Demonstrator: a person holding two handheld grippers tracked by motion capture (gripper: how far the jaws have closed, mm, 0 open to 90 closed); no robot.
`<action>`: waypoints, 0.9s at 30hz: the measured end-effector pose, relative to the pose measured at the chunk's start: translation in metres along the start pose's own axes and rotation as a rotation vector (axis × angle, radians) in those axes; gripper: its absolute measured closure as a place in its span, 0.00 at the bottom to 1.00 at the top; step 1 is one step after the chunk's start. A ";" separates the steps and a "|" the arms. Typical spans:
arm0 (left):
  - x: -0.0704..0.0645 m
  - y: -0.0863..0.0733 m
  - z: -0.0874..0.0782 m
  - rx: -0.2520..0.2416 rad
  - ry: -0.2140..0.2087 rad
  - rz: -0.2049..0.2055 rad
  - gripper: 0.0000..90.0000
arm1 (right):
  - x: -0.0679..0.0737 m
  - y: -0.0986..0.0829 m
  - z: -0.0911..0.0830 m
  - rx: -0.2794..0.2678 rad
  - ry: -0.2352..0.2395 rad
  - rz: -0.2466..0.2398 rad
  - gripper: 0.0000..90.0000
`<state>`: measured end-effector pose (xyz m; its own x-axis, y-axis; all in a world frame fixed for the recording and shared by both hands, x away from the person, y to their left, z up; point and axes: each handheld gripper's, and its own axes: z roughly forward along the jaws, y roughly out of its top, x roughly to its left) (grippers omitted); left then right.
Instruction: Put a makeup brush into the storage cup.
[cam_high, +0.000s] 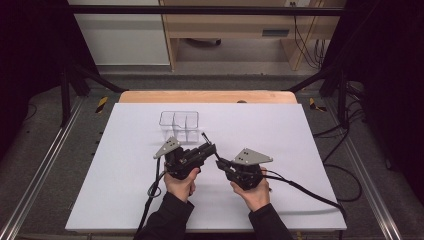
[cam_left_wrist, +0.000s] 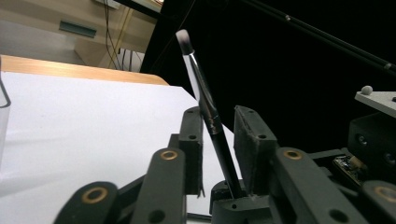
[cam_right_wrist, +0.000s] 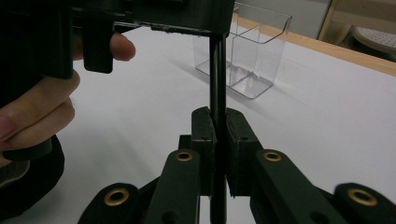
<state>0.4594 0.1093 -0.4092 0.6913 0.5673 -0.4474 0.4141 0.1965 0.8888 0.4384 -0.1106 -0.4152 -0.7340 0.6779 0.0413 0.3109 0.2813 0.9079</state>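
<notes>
A slim makeup brush (cam_high: 206, 139) with a black handle, silver ferrule and pale bristle tip (cam_left_wrist: 184, 38) stands tilted between both grippers near the table's middle. My right gripper (cam_right_wrist: 218, 113) is shut on the lower handle (cam_right_wrist: 217, 70). My left gripper (cam_left_wrist: 217, 112) is open, its jaws on either side of the handle near the ferrule (cam_left_wrist: 208, 112); the brush leans against one jaw. In the high view the left gripper (cam_high: 212, 148) and right gripper (cam_high: 220, 162) almost meet. A clear plastic organizer (cam_high: 179, 125) with three compartments stands just behind them.
White sheet (cam_high: 125, 170) covers the wooden table (cam_high: 207, 96). The organizer (cam_right_wrist: 252, 51) holds nothing visible. A hand (cam_right_wrist: 42, 107) holding the left gripper is close at the left of the right gripper view. Cables (cam_high: 300, 190) trail toward the front edge.
</notes>
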 end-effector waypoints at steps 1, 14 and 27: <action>0.000 0.000 0.000 -0.001 0.002 0.000 0.82 | 0.000 0.000 0.000 0.000 0.000 0.000 0.93; -0.001 -0.002 -0.001 -0.008 0.000 -0.010 0.87 | 0.001 -0.001 0.002 0.001 0.003 -0.005 0.93; -0.005 -0.004 -0.002 -0.013 -0.025 0.007 0.92 | 0.001 -0.004 0.005 0.010 0.010 -0.007 0.93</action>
<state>0.4529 0.1073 -0.4098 0.7090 0.5481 -0.4437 0.4017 0.2032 0.8930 0.4397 -0.1071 -0.4206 -0.7426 0.6687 0.0390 0.3113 0.2931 0.9040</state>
